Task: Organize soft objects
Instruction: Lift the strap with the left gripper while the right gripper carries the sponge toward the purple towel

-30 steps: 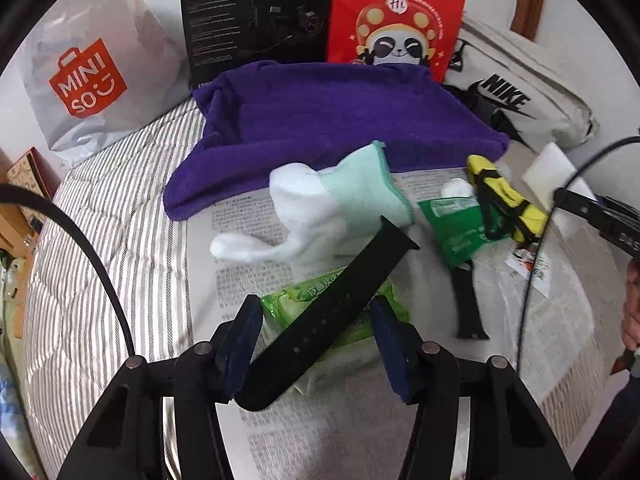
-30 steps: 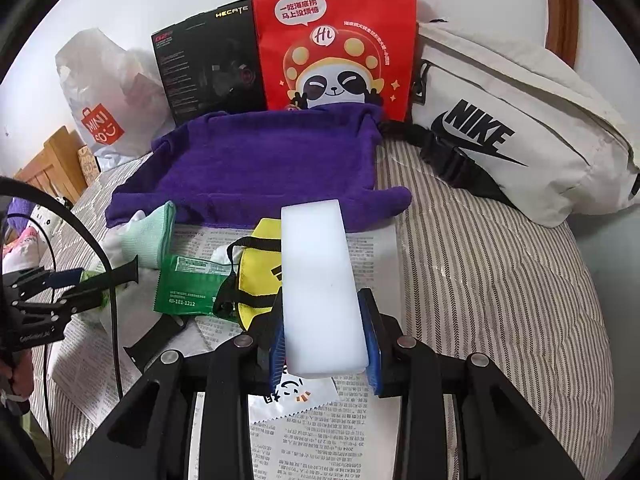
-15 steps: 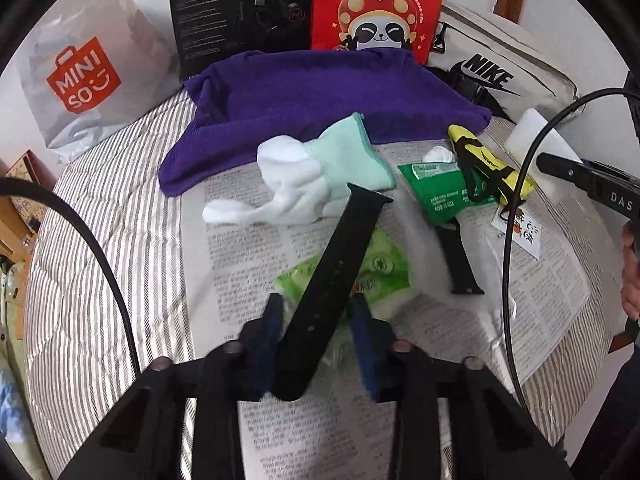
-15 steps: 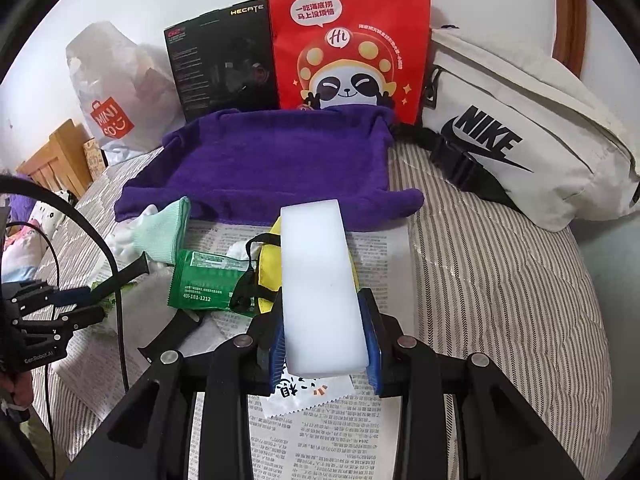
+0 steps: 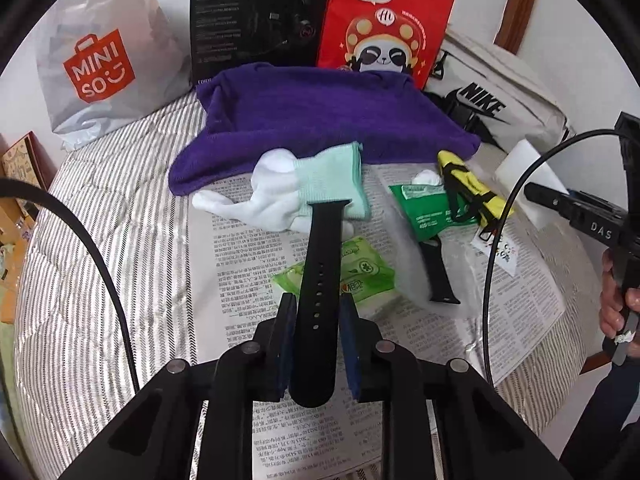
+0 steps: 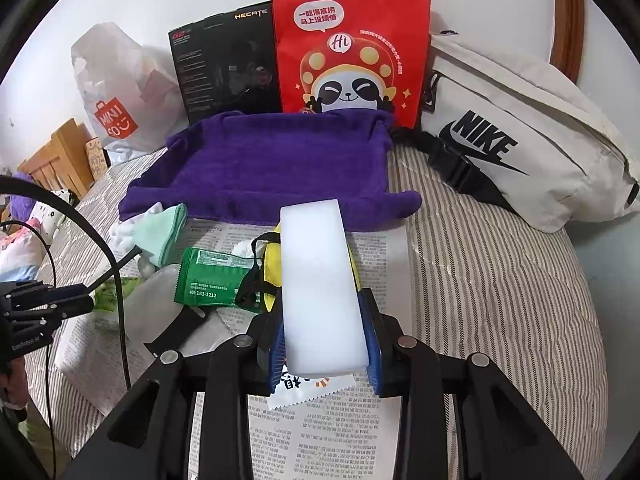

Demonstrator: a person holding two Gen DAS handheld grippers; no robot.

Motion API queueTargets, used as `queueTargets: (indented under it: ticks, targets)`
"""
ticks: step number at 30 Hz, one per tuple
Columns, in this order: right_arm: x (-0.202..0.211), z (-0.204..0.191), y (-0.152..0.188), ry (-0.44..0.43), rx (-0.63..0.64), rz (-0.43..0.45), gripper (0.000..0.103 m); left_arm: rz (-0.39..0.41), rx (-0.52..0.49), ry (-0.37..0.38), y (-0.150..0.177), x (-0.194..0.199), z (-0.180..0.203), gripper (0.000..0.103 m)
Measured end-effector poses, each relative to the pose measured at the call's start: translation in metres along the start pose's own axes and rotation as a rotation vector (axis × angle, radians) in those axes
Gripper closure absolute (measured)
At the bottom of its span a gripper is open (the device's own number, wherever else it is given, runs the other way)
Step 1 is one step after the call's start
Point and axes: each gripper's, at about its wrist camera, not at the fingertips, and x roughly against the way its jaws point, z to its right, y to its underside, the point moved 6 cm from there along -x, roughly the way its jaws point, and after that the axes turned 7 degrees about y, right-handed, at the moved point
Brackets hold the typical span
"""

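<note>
A black watch strap (image 5: pixel 324 248) stands up off the newspaper (image 5: pixel 248 264) between the pads of my left gripper (image 5: pixel 316 300). Its jaws are closing and the pads press on the strap's sides. My right gripper (image 6: pixel 324 308) is shut on a white sponge block (image 6: pixel 316 264), held above the newspaper (image 6: pixel 384 256). A purple towel (image 5: pixel 320 120) lies spread at the back. In front of it lie a white and mint sock (image 5: pixel 304 188), a green wipes pack (image 5: pixel 360 272), a green packet (image 5: pixel 424 208), a yellow pouch (image 5: pixel 468 184) and a second black strap (image 5: pixel 438 276).
Against the wall stand a Miniso bag (image 5: pixel 100 64), a black box (image 5: pixel 256 20) and a red panda bag (image 5: pixel 384 28). A white Nike bag (image 6: pixel 520 152) lies at the right. The striped bed cover (image 6: pixel 500 280) is bare right of the newspaper. A hand (image 5: pixel 616 304) holds the right gripper.
The left jaws have closed in on the black strap, which swung from slanting to straight along the fingers and rose off the wipes pack. The right gripper kept still with the sponge.
</note>
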Motion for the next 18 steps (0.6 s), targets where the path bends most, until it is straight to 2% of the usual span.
queueTargets:
  ticks: [5,10,11,13,15,18]
  targets:
    - [0.003,-0.004,0.0,-0.009,0.006,0.006,0.07,0.009,0.012,0.004,0.0,0.004,-0.002,0.084]
    - [0.0,-0.01,0.002,-0.016,0.022,-0.004,0.07,-0.034,0.018,0.018,0.005,-0.015,-0.003,0.083]
    - [-0.001,-0.011,0.002,-0.017,0.023,-0.006,0.07,-0.036,0.024,0.019,0.005,-0.018,-0.005,0.082]
    - [-0.003,-0.011,0.002,-0.015,0.025,-0.011,0.07,-0.037,0.032,0.014,0.004,-0.021,-0.006,0.067]
    - [-0.004,-0.011,0.002,-0.017,0.024,-0.013,0.07,-0.04,0.043,0.005,0.002,-0.024,-0.009,0.062]
    - [-0.006,-0.012,0.002,-0.015,0.026,-0.019,0.07,-0.037,0.055,0.032,-0.001,-0.026,-0.009,0.073]
